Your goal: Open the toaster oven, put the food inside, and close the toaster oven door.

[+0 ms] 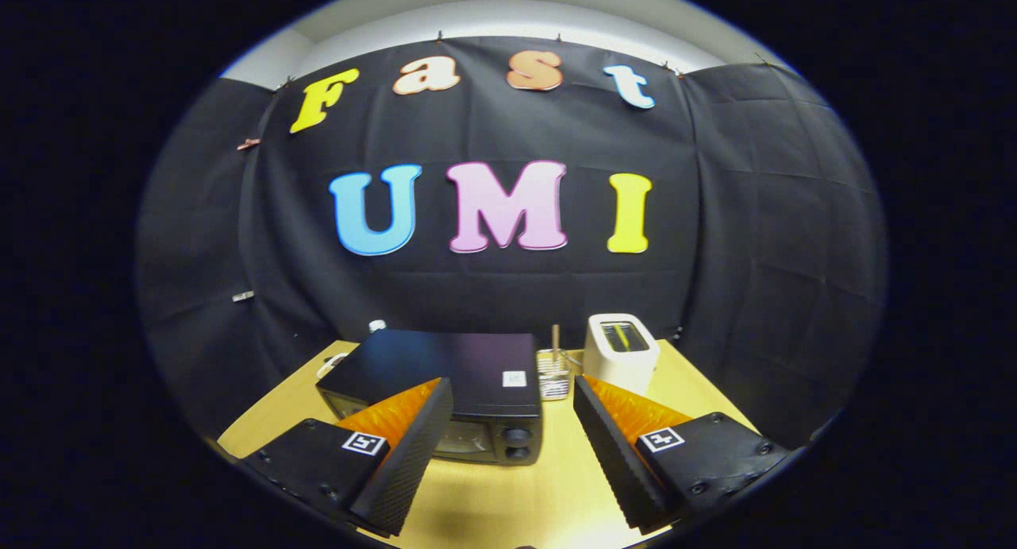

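Observation:
A black toaster oven [445,370] stands on the yellow table [516,493], seen from above and in front. Its door looks closed, with two dark knobs [517,442] on its right front. My gripper [508,422] hovers above the table in front of the oven, fingers wide apart and holding nothing. The left finger [413,446] overlaps the oven's front; the right finger [612,454] sits to the oven's right. A small wire rack [554,374] with a wooden stick stands just right of the oven; I cannot make out any food on it.
A white pop-up toaster [621,350] stands at the back right of the table, beyond the right finger. A white cable [330,365] lies left of the oven. Black cloth walls close in behind and on both sides.

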Demonstrator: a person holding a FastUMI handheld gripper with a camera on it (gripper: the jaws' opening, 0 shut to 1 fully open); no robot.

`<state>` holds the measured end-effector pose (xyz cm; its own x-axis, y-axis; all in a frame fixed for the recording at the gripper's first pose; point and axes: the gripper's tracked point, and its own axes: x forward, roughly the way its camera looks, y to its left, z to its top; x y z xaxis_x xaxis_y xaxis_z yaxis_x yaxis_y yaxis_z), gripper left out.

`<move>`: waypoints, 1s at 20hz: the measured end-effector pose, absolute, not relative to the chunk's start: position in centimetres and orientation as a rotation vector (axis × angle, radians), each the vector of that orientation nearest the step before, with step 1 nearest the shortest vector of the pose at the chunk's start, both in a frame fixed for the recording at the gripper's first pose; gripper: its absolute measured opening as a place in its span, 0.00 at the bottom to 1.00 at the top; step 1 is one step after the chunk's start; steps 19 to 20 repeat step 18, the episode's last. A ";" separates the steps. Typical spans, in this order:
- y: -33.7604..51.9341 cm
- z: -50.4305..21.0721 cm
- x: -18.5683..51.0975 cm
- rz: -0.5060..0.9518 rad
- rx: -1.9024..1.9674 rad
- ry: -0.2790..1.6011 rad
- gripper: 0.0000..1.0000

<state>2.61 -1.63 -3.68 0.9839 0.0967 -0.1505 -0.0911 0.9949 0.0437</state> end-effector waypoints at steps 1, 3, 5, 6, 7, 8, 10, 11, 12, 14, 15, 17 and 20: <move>-3.6 -3.2 2.4 0.062 0.044 0.145 0.99; -7.5 -2.0 1.7 0.004 0.043 0.116 1.00; -10.8 -1.1 0.6 -0.049 0.042 0.094 1.00; -12.0 -0.6 -0.2 -0.066 0.049 0.083 0.99; -13.0 -0.2 -0.9 -0.082 0.055 0.071 0.99; -14.0 0.3 -1.5 -0.094 0.061 0.055 0.99; -15.4 0.6 -2.5 -0.111 0.069 0.037 0.99; -16.0 0.5 -3.2 -0.117 0.077 0.035 0.99; -16.0 0.4 -3.9 -0.114 0.092 0.038 0.99; -15.6 0.2 -4.1 -0.102 0.108 0.045 0.98; -15.1 0.1 -4.1 -0.097 0.108 0.048 0.98; -13.8 -0.1 -3.6 -0.074 0.099 0.049 0.98; -13.0 0.0 -3.2 -0.060 0.095 0.049 0.98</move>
